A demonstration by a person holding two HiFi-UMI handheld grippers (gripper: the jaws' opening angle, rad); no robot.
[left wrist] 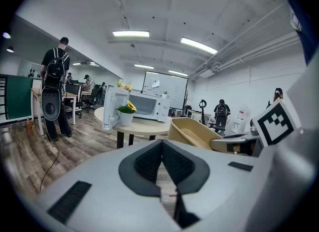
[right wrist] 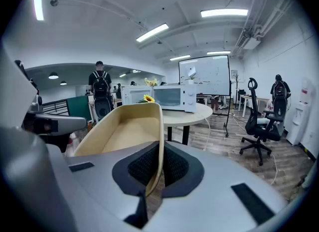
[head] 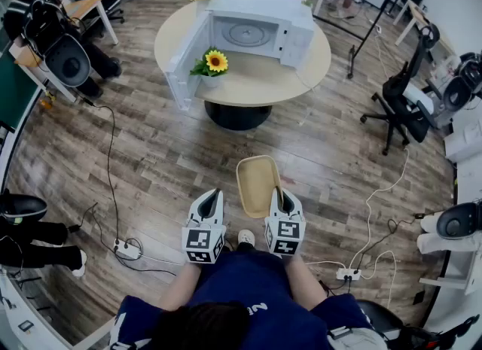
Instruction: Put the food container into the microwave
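Head view: the person stood on a wood floor [head: 151, 160], both grippers held out ahead. The left gripper [head: 214, 194] sat at 7 o'clock from the tan food container [head: 256, 183], clear of it, its jaws pressed together. The right gripper [head: 279, 192] was at the container's 4 o'clock edge, on its rim. Well apart at 12 o'clock stood a round table [head: 301, 74] bearing the white microwave [head: 260, 32], whose door [head: 181, 55] swung open toward 9 o'clock. A potted sunflower [head: 215, 65] stood just in front of the door. A black office chair [head: 399, 108] stood at 2 o'clock, and a power strip [head: 126, 249] lay at 8 o'clock.

Left gripper view: the two dark pads met in a closed seam with nothing between them. The container hung in the air at 3 o'clock, the microwave and sunflower lay far off at 11 o'clock, and a person with a backpack [left wrist: 55, 91] stood at 9 o'clock.

Right gripper view: the jaws were clamped narrowly on the container's thin side wall, the tray reaching away toward 11 o'clock. The microwave on its table showed beyond at 12 o'clock, a whiteboard [right wrist: 204, 76] at 1 o'clock, and the office chair at 3 o'clock.
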